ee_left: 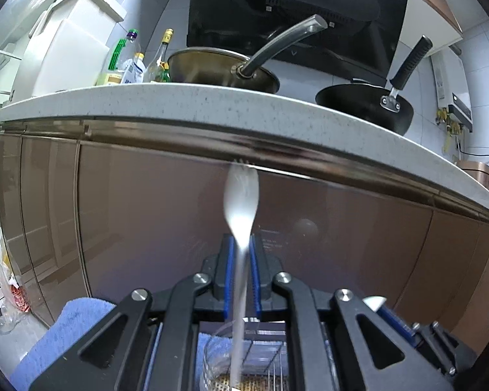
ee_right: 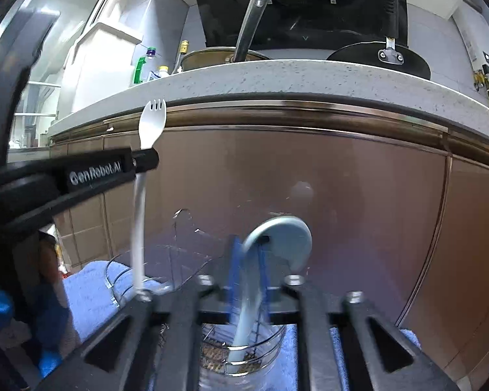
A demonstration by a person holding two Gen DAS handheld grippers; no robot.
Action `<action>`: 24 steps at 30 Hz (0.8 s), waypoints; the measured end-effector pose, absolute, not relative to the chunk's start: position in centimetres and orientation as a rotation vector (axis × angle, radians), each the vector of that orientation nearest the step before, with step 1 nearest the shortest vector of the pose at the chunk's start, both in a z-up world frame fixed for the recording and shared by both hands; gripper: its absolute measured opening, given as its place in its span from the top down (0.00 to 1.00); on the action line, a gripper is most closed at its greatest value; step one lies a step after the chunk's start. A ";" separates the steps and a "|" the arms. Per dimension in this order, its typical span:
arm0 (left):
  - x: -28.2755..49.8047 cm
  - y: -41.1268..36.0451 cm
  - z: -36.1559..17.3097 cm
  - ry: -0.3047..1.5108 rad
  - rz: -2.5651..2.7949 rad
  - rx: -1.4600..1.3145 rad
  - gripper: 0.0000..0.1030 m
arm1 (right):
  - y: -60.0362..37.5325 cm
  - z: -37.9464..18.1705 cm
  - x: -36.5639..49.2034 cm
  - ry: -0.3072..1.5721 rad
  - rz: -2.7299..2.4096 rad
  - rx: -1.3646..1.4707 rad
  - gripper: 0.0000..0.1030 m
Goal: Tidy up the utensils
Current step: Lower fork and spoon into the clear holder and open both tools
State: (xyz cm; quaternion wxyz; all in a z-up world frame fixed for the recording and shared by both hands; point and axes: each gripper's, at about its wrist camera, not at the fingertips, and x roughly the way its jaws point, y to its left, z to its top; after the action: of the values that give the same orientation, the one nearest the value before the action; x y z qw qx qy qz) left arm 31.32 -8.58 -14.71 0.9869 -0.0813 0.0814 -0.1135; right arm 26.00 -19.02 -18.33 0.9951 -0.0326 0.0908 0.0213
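Left gripper (ee_left: 242,254): blue pads clamped on the handle of a white plastic spork (ee_left: 241,195), held upright, tines up, its handle end reaching down to the wire utensil holder (ee_left: 260,371). Right gripper (ee_right: 249,254): closed on the handle of a pale blue spoon (ee_right: 283,241), bowl up, handle end inside the same holder. Holder stands on a blue towel (ee_right: 91,296) before brown cabinet fronts (ee_left: 146,202). Two pans sit on the speckled countertop (ee_left: 179,101) above.

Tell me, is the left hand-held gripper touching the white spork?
Touching. In the left wrist view, the left hand-held gripper has its blue pads pressed against both sides of the white spork, gripping its handle just below the bowl.
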 end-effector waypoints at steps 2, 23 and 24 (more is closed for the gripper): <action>30.9 -8.3 -14.6 0.169 -0.242 -0.166 0.90 | -19.2 -18.3 25.6 0.188 0.046 -0.060 0.63; 21.3 3.6 -9.2 0.474 -0.241 -0.054 0.75 | -23.0 -13.8 17.2 0.374 0.073 0.068 0.60; 21.0 4.6 -9.5 0.533 -0.260 -0.070 0.75 | -23.2 -13.9 16.7 0.398 0.079 0.071 0.60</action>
State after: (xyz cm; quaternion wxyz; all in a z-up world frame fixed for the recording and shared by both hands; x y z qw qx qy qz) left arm 21.02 4.65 -9.49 0.9557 -0.0344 0.2627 -0.1281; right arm 16.66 -23.20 -13.86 0.9789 0.0351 0.1974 0.0393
